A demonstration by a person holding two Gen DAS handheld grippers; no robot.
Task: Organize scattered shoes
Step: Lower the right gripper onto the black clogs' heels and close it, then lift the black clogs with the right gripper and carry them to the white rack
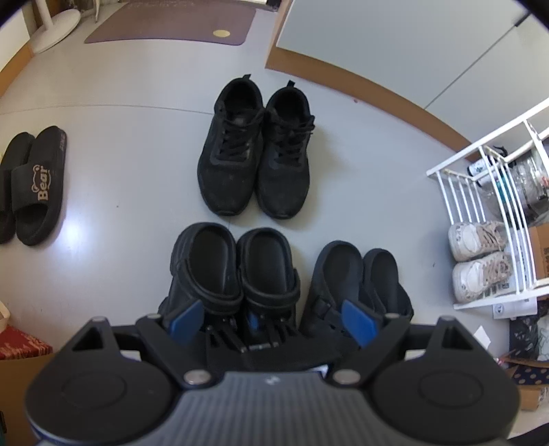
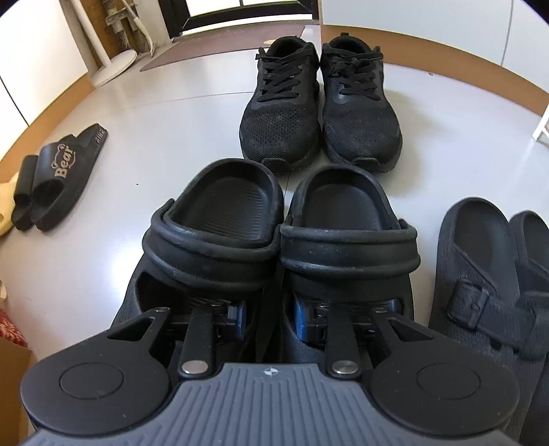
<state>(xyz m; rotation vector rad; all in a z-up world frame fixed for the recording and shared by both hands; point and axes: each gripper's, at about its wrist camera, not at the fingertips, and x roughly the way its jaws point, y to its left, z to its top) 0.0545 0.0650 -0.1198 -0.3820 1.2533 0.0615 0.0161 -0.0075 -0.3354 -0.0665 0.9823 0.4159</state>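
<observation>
Nearest the lens, the right gripper [image 2: 271,319] has one finger down inside each of the black clogs [image 2: 329,240], its jaws clamped on the two inner walls so the pair is pinched together. The left gripper [image 1: 271,320] hangs just above and behind, jaws wide apart and holding nothing.

I judge the step in hand to be the clogs. They sit level on the floor [image 2: 137,137] and neatly paired, which fits a pair just gripped for lifting as well as one just set into place. Either way, the next move calls for keeping both clogs square to each other.

From left to right, the Bear slides [image 2: 58,178] lie at 9 o'clock, well apart. The black sneakers [image 2: 319,113] stand at 12 o'clock, toes near the clogs' heels. The buckled sandals [image 2: 480,274] lie just beside the clogs at 3 o'clock.

The floor is pale and glossy. A brown mat [image 1: 171,20] lies at 11 o'clock, and a white rack [image 1: 487,192] at 3 o'clock holds white sneakers [image 1: 477,260].
</observation>
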